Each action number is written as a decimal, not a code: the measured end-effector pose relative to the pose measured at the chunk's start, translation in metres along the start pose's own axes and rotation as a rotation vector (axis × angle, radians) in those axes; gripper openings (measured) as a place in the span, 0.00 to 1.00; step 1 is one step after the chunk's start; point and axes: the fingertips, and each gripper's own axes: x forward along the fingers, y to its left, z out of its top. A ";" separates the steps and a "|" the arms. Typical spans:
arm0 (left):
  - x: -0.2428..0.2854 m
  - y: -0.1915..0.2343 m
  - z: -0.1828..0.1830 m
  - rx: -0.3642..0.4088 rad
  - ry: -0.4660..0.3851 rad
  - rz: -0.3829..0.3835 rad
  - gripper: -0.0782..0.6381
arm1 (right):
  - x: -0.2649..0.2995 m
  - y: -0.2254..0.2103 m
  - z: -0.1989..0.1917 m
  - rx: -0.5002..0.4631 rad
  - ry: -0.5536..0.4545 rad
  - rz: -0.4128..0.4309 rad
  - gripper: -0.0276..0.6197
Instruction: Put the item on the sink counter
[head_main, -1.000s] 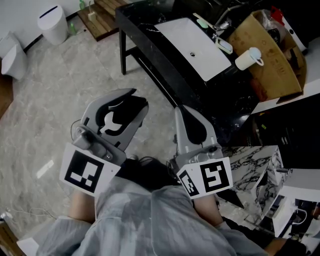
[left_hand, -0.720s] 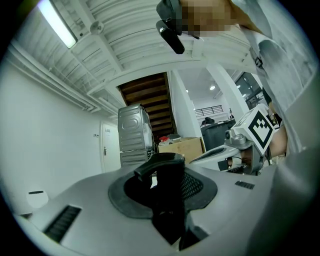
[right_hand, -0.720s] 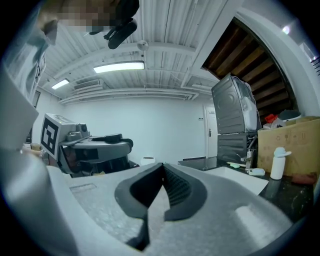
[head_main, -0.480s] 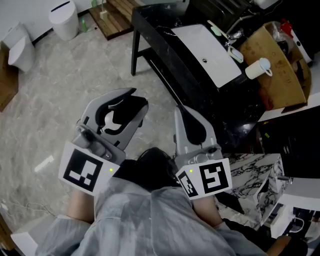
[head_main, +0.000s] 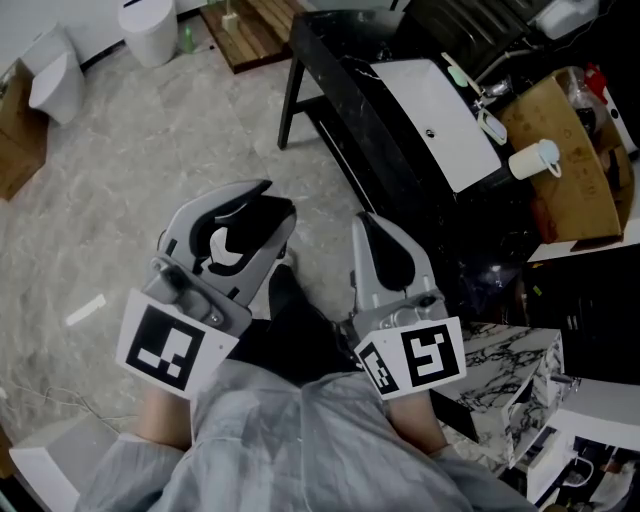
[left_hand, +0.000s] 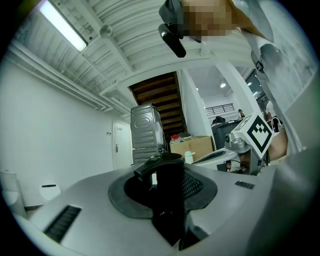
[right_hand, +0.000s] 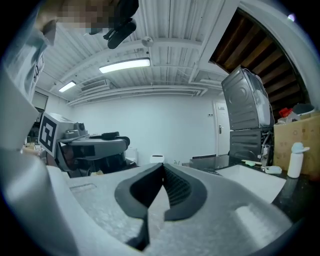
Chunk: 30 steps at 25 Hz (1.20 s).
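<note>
I am gripping the black item (left_hand: 170, 181) in my left gripper's (head_main: 272, 200) fingers (its shape is hard to read), holding it over the floor (head_main: 150, 160), well apart from the sink worktop (head_main: 340, 72). My right gripper's (head_main: 372, 222) fingers are resting closed, empty.

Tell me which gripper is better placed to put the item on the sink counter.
Left. The left gripper is clamped on the dark item; the right gripper, though nearer the sink counter, is shut and empty.
</note>
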 end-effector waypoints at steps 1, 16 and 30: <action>0.001 0.005 -0.001 -0.001 0.001 0.009 0.28 | 0.006 0.000 0.000 -0.003 0.004 0.008 0.04; 0.051 0.100 -0.019 -0.003 0.024 0.124 0.28 | 0.130 -0.020 0.007 -0.004 0.015 0.153 0.04; 0.116 0.198 -0.010 0.024 0.020 0.209 0.28 | 0.249 -0.059 0.023 -0.022 0.026 0.261 0.04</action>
